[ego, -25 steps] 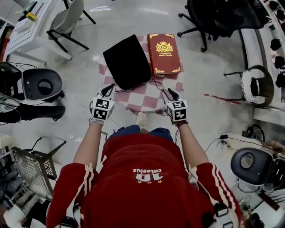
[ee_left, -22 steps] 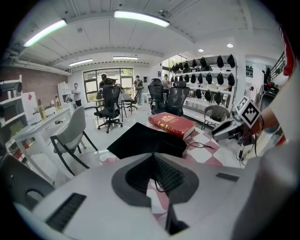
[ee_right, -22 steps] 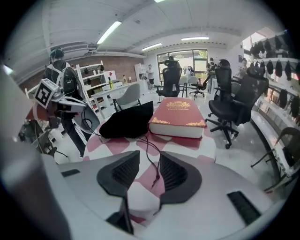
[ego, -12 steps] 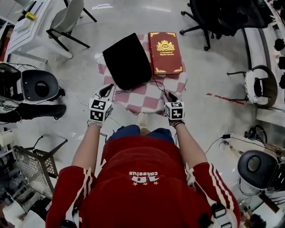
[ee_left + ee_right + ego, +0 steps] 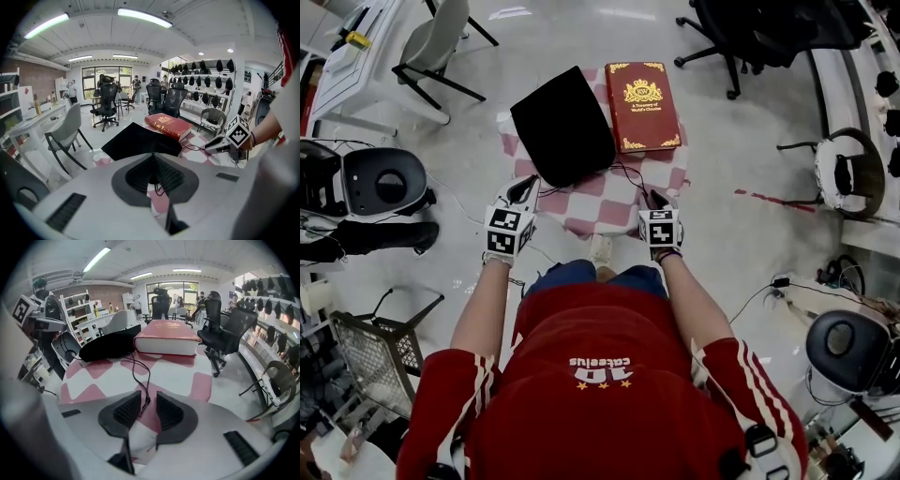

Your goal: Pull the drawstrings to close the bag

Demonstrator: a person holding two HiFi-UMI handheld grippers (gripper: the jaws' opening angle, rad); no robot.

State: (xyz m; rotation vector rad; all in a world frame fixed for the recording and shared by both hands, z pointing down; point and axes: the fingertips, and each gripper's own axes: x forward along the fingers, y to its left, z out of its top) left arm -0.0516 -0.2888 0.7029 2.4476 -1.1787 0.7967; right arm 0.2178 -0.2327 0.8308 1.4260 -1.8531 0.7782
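We hold both forearms out ahead, tools tipped downward over the near edge of the checkered desk [image 5: 619, 202]. Our left tool [image 5: 523, 191] is pinched together on the left drawstring [image 5: 157, 190]. Our right tool [image 5: 655, 200] has just been closing, its jaws apart around the right drawstring [image 5: 144, 402]. The black bag [image 5: 562, 127] lies farther back, just beside a red book [image 5: 644, 106].

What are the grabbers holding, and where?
Left gripper pinches one drawstring near its end. Right gripper's jaws, just closing, straddle the other drawstring's tip, ungripped.
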